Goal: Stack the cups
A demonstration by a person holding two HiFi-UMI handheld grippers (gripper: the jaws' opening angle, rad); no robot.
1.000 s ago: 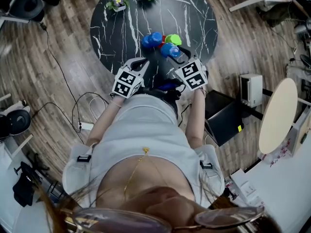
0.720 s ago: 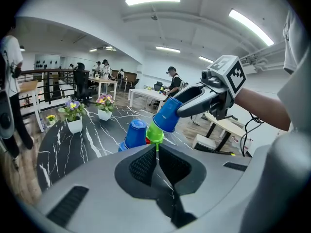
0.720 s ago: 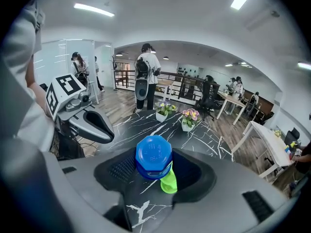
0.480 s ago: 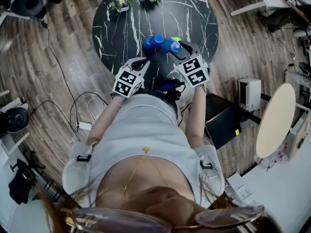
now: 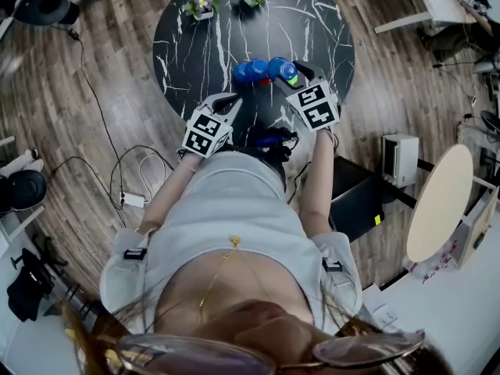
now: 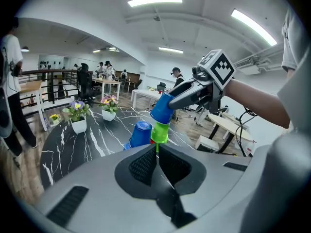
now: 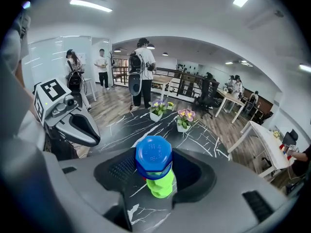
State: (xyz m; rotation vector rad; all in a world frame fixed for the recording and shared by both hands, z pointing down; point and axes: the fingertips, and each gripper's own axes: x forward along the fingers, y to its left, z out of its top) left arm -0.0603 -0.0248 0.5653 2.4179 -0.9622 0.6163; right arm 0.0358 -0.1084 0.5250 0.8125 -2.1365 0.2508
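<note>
Held item: a blue plastic cup (image 7: 153,155), upside down between the jaws of the right gripper (image 7: 155,168). Pads pressed on both its sides, so I logged a firm hold. Its mouth hung over the top of the lime-green plastic cup (image 7: 161,184), which stood upside down on the round black marble-veined table (image 5: 195,45). In the left gripper view the held cup leaned off upright, its rim overlapping the green cup's top. I could not tell whether it had begun to slide down over it.

Just beside the green cup stood a second blue plastic cup (image 6: 141,134), also upside down. The left gripper (image 6: 156,149) waited on the near side of the green cup, apart from it, jaws closed together with nothing in them. Two small white flower pots (image 5: 201,5) sat well beyond the green cup, at the table's far edge.

My reading: the step was seating the held cup on the green one. To do it well I judged I should:
- level the cup first
- centre its rim over the green cup
- lower it straight
- let go only once it was seated

The green cup stood unheld and looked light, so a skewed push might tip it or shove it into its blue neighbour.
</note>
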